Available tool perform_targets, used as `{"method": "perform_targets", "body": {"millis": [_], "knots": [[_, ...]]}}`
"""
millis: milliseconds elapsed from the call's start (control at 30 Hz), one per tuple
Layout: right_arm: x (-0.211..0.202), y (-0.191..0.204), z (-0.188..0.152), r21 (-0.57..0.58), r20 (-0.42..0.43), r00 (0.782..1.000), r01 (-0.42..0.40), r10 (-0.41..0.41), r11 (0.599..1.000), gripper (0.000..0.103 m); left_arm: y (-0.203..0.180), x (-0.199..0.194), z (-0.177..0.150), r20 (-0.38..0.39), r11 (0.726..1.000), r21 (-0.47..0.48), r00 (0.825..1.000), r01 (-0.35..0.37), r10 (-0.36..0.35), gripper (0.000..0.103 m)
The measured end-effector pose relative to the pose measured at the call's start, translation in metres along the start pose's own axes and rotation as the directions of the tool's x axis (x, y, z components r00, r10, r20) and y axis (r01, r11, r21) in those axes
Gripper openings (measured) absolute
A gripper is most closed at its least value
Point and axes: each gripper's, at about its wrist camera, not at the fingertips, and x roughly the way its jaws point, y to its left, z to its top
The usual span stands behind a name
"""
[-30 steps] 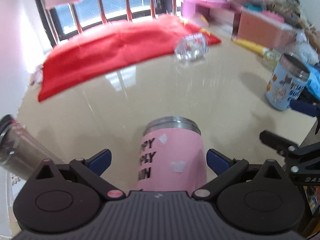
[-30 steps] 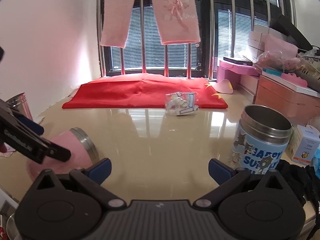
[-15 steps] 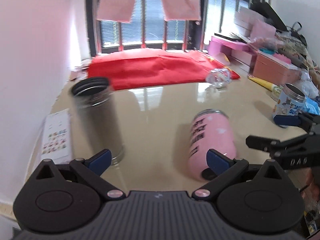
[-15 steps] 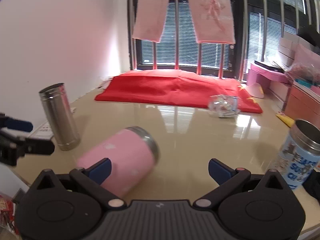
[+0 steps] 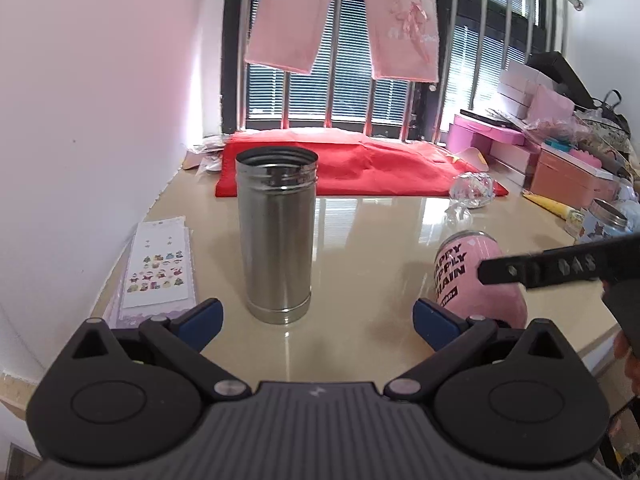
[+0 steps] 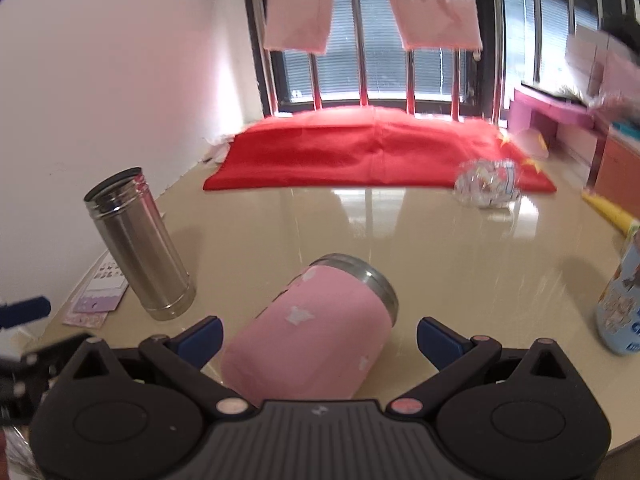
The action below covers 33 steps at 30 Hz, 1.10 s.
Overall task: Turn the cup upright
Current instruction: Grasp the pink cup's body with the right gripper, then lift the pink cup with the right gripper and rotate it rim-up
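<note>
The pink cup (image 6: 310,326) lies on its side on the glossy beige tabletop (image 6: 460,252), its steel rim pointing away toward the window and slightly right. The right gripper (image 6: 318,334) hovers low behind it with both blue-tipped fingers (image 6: 200,334) spread wide, one on each side of the cup's body; they are not pressing on it, and the gripper holds nothing.

The left gripper (image 5: 316,320) is off to the left, likewise spread open and empty. It faces a tall steel tumbler (image 5: 276,236) standing upright with its mouth up, which sits between its fingertips in that view but farther out on the tabletop. From there the pink cup (image 5: 476,280) shows to the right, black lettering along its side, with a black finger of the right gripper crossing in front of it.

A sheet of stickers (image 5: 158,268) lies just left of the tumbler. A red cloth (image 6: 376,152) covers the far end by the window, a crumpled clear wrapper (image 6: 486,184) near its right corner. A blue printed cup (image 6: 622,304) stands upright at the right edge.
</note>
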Motion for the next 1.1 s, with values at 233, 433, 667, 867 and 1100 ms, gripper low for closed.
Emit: {"method": "perform_targets", "body": {"millis": [233,433,667,867,1100], "knots": [[0.026,-0.003,0.021,0.092,-0.087,0.996,0.01,-0.002,0.996,0.103,0.007,0.005,-0.005,-0.006,0.994,0.059,0.996,0.09,-0.089,0.103],[0.048,-0.005,0.03,0.145,-0.193,0.981,0.039,-0.011,0.989,0.103,0.009,0.012,-0.008,-0.026,0.985,0.106,0.991,0.135,-0.133,0.103],[0.077,-0.014,0.034,0.231,-0.303,0.953,0.091,-0.017,0.969,0.103,0.014,0.018,-0.011,-0.039,0.987,0.095,0.991,0.128,-0.125,0.103],[0.111,-0.032,0.042,0.345,-0.432,0.901,0.123,0.041,0.931,0.098,0.018,0.019,-0.012,-0.046,0.993,0.063,0.994,0.1,-0.098,0.103],[0.117,-0.014,0.042,0.21,-0.459,0.878,-0.042,0.137,0.977,0.089,0.021,0.012,-0.011,-0.041,0.998,0.025,0.997,0.063,-0.062,0.103]]}}
